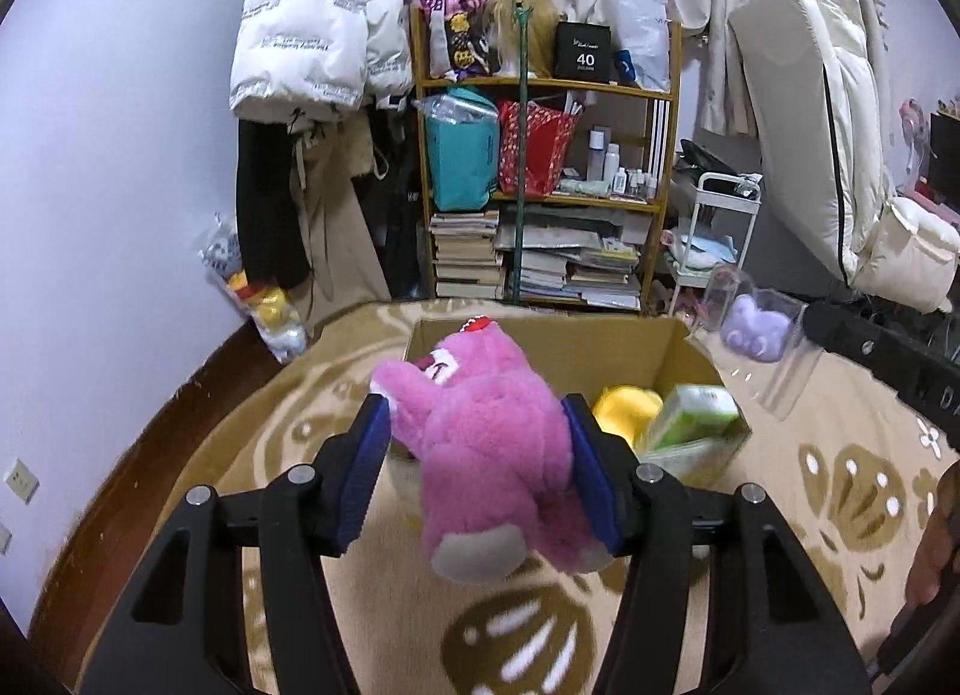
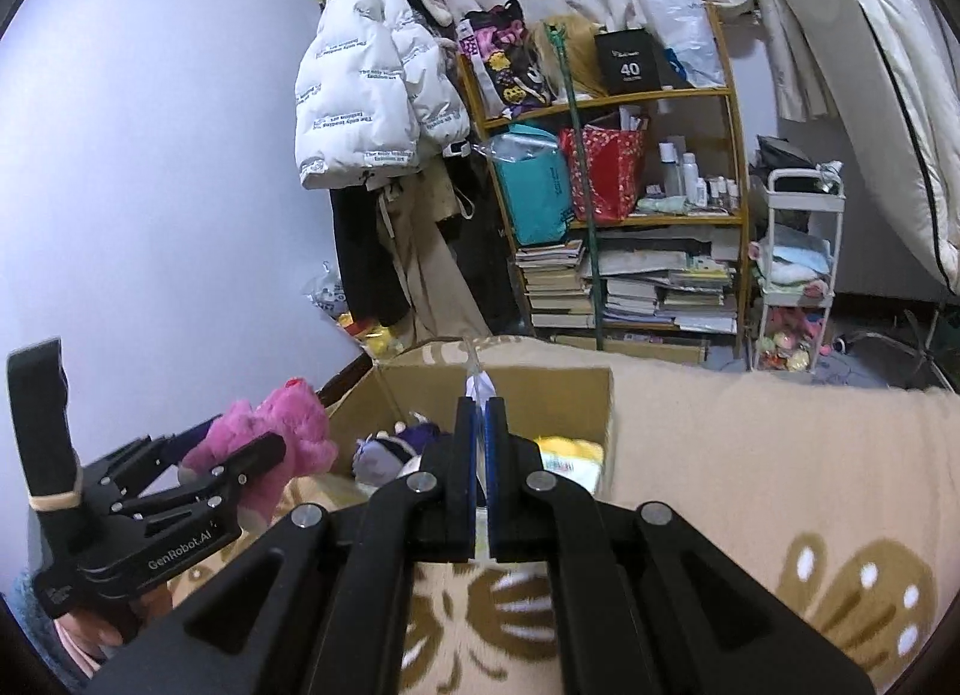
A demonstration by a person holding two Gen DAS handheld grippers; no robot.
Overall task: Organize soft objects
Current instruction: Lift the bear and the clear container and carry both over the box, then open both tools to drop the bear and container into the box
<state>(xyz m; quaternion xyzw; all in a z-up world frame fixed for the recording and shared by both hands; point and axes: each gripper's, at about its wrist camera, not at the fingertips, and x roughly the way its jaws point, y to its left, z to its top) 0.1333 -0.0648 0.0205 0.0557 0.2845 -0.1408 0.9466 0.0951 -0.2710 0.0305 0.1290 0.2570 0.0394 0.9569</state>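
My left gripper (image 1: 477, 431) is shut on a pink plush bear (image 1: 486, 443) and holds it above the near left side of an open cardboard box (image 1: 576, 335). The bear also shows in the right wrist view (image 2: 276, 437), held by the left gripper (image 2: 240, 455). My right gripper (image 2: 480, 425) is shut on a clear plastic bag (image 1: 756, 335) with a purple plush (image 1: 753, 326) inside, held above the box's right side. In the right wrist view only a thin strip of the bag (image 2: 480, 389) shows between the fingers. In the box lie a yellow plush (image 1: 627, 407) and a green pack (image 1: 690, 419).
The box (image 2: 540, 389) stands on a beige patterned blanket (image 1: 810, 485). Behind are a wooden shelf (image 1: 540, 89) with books and bags, a hanging white jacket (image 1: 312, 23), a white cart (image 2: 798, 251) and a bag of toys (image 1: 264, 287) by the wall.
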